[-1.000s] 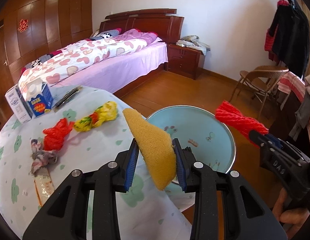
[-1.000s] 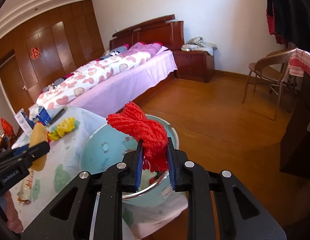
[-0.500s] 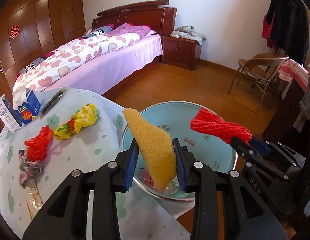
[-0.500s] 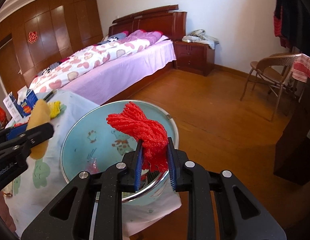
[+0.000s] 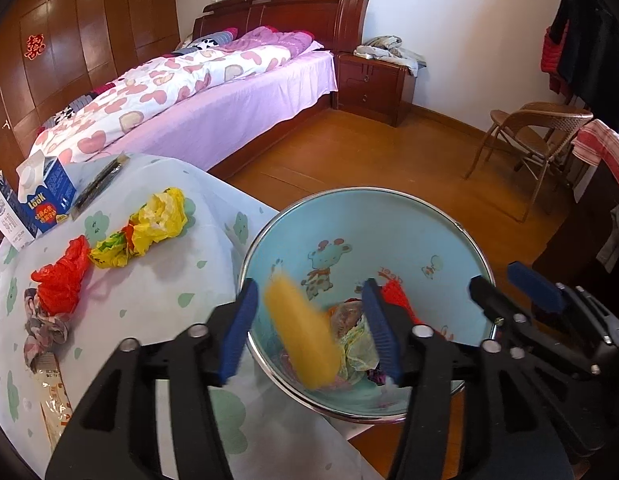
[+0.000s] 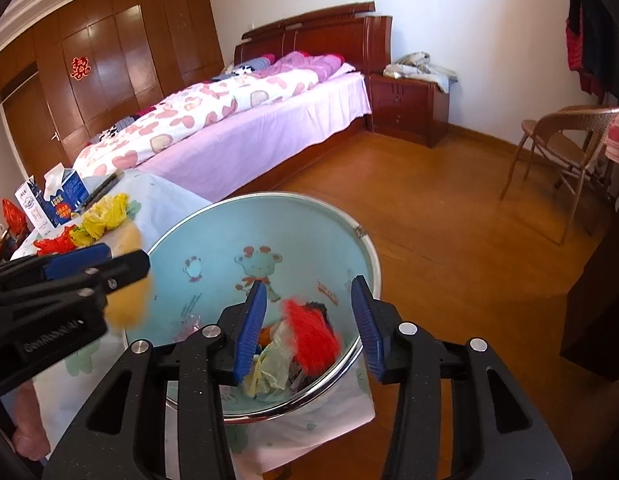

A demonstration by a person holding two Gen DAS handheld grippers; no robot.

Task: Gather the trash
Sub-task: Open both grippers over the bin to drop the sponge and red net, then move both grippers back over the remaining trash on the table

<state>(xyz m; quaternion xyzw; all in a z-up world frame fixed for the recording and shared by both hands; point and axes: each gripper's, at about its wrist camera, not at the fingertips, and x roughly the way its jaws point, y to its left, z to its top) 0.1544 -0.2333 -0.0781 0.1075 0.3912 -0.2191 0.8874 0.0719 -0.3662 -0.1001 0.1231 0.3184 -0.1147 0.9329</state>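
Both grippers over the light-blue cartoon-print basin (image 5: 393, 224) with metal rim, which sits at the edge of the table (image 5: 157, 304) under a white cloth with green prints

Left gripper (image 5: 311, 334): fingers apart, just been opening. Yellow sponge (image 5: 303, 336) between the blue pads, motion-blurred, clear of both pads, inside the basin mouth. Not gripped

Right gripper (image 6: 309, 328): fingers apart, also just been opening. Red mesh scrubber (image 6: 311, 334) blurred between them, touching neither pad, above the trash heap in the basin bottom. Not gripped

Basin bottom already holds crumpled pale-yellow plastic wrap (image 6: 271, 364) plus some dark and pink scraps, too blurred to identify

Seen from the right wrist: left gripper at the basin's left rim, sponge a yellow smear behind its tip. Seen from the left wrist: right gripper coming in from the right, red scrubber partly hidden behind the left gripper's right finger

On the table, left of the basin:
- yellow crumpled plastic bag (image 5: 157, 220)
- red plastic bag (image 5: 63, 280), touching the yellow one
- grey patterned rag (image 5: 43, 326) just below the red bag
- flat snack wrapper (image 5: 55, 400) near the table's front edge
- blue carton (image 5: 49, 196) and white box (image 5: 7, 216) at the far left corner, side by side

Bed (image 5: 229, 92) with heart-print quilt beyond the table
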